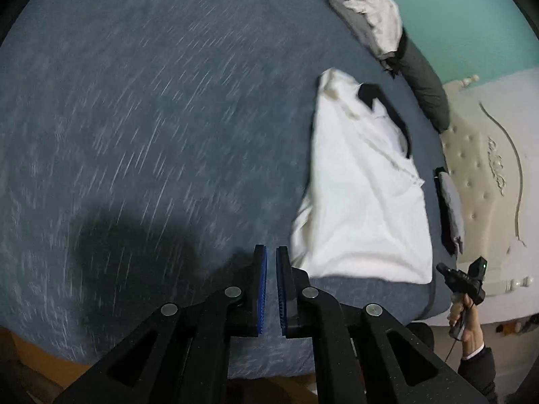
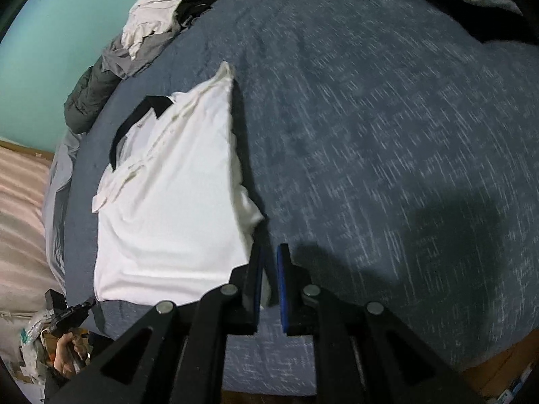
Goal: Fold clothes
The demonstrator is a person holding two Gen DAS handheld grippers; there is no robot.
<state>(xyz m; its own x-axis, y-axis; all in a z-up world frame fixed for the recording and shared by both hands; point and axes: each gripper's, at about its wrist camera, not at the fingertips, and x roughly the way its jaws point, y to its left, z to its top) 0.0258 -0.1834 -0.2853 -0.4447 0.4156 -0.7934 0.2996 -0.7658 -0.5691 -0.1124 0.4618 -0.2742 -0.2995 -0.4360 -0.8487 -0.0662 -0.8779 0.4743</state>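
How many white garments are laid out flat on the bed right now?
1: the white shirt with the black collar, lying near the bed's edge. A crumpled clothes pile at the far edge shows more white fabric; others may be hidden in it.

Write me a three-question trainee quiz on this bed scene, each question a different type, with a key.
1. True or false: the white garment with a black collar strip lies flat on the blue-grey speckled bedspread.
2. Multiple choice: the pile of grey and white crumpled clothes sits
A. at the bed's far edge, by the teal wall
B. on top of the white garment
C. on the floor
3. Fill in: both the left gripper and the right gripper hold ____.

Key: 1 true; 2 A; 3 nothing, as both are shut with bare blue pads.
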